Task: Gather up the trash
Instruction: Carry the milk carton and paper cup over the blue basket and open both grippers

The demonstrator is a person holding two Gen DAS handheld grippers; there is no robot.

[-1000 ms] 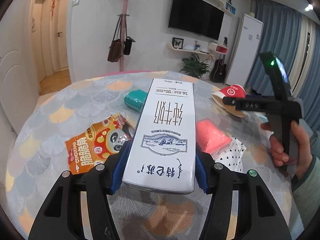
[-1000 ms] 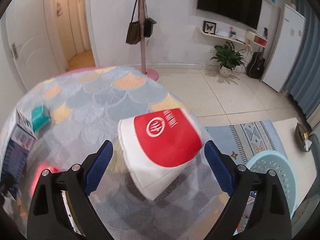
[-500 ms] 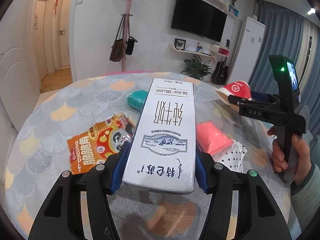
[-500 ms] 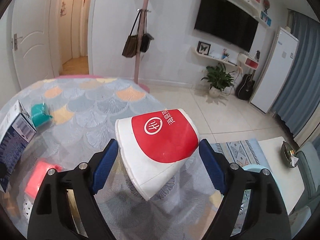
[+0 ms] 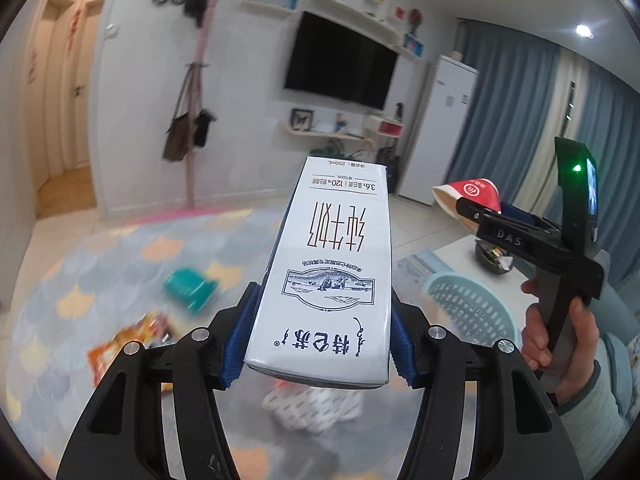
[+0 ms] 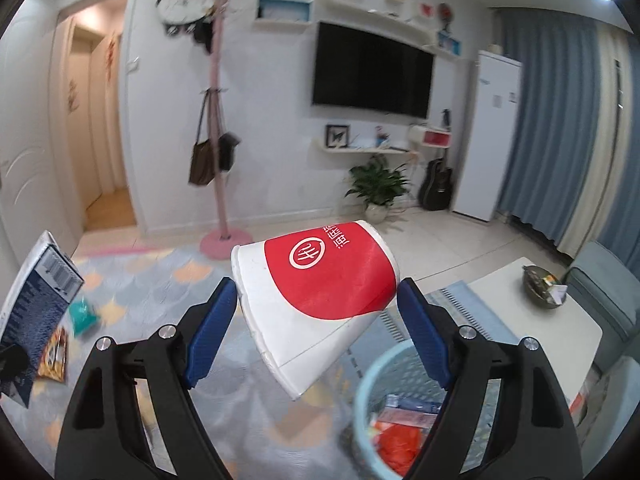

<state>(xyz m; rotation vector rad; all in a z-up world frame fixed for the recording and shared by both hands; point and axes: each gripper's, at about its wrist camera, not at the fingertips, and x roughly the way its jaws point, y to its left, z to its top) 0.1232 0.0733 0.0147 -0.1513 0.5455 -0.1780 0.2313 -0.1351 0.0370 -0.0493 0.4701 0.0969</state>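
Observation:
My left gripper [image 5: 320, 336] is shut on a white milk carton [image 5: 332, 264] and holds it well above the table. My right gripper [image 6: 316, 312] is shut on a crushed red and white paper cup [image 6: 320, 284], held in the air. A light blue waste basket [image 6: 400, 412] with trash inside sits below and to the right of the cup; it also shows in the left wrist view [image 5: 468, 308]. In the left wrist view the right gripper [image 5: 476, 208] with the cup [image 5: 468, 196] is at the right. The carton also shows in the right wrist view [image 6: 36, 312].
On the patterned tablecloth [image 5: 100, 264] lie a teal packet [image 5: 190, 288], an orange snack bag [image 5: 128, 344] and a white dotted wrapper [image 5: 312, 404]. A white coffee table [image 6: 532, 320] with a bowl stands to the right. A pink coat stand [image 6: 220, 160] is behind the table.
Both grippers have lifted their loads well above the table and swung right. The light blue basket has come into both views, now under the cup.

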